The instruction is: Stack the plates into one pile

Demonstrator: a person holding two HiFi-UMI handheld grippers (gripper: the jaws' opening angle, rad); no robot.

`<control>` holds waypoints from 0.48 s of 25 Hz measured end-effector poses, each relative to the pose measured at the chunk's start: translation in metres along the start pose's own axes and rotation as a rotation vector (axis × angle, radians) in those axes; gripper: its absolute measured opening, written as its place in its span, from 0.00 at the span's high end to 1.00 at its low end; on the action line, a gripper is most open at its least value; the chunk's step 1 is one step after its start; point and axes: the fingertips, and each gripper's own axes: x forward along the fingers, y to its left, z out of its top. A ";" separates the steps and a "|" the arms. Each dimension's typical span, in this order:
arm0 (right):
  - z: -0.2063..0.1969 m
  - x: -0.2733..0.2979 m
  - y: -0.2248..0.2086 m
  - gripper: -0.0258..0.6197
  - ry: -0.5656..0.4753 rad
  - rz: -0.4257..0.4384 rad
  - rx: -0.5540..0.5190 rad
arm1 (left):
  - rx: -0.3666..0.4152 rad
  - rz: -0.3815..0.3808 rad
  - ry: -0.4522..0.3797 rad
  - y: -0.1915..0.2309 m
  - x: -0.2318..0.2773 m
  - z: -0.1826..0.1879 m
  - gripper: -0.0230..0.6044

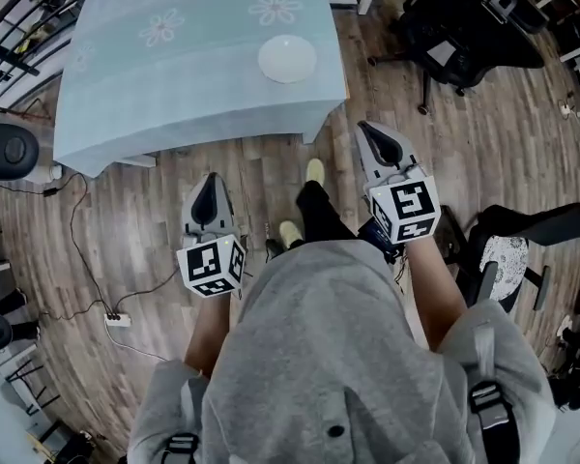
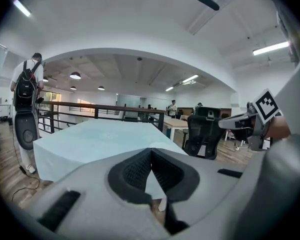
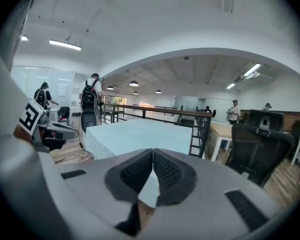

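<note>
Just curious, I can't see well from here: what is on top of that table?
A pale blue flowered cloth covers the table, hiding its top. On it, near the right corner, lies one white plate; whether others lie under it cannot be told.

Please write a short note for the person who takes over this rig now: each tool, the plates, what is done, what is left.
Left tool: shut, empty, over the floor, short of the table.
Right tool: shut, empty, also off the table.
Plates: one white disc near the table's near right corner; single plate or pile, cannot tell.
Done: no loose plate in view.
Left: probably nothing; check the pile.
</note>
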 end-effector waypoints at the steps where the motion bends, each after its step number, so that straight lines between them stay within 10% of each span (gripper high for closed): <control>1: 0.000 -0.004 0.003 0.92 -0.001 -0.010 0.008 | 0.001 -0.012 -0.011 -0.002 -0.003 0.002 0.93; 12: 0.003 -0.022 0.003 0.92 -0.033 -0.066 0.041 | -0.029 -0.048 -0.044 -0.006 -0.009 0.009 0.93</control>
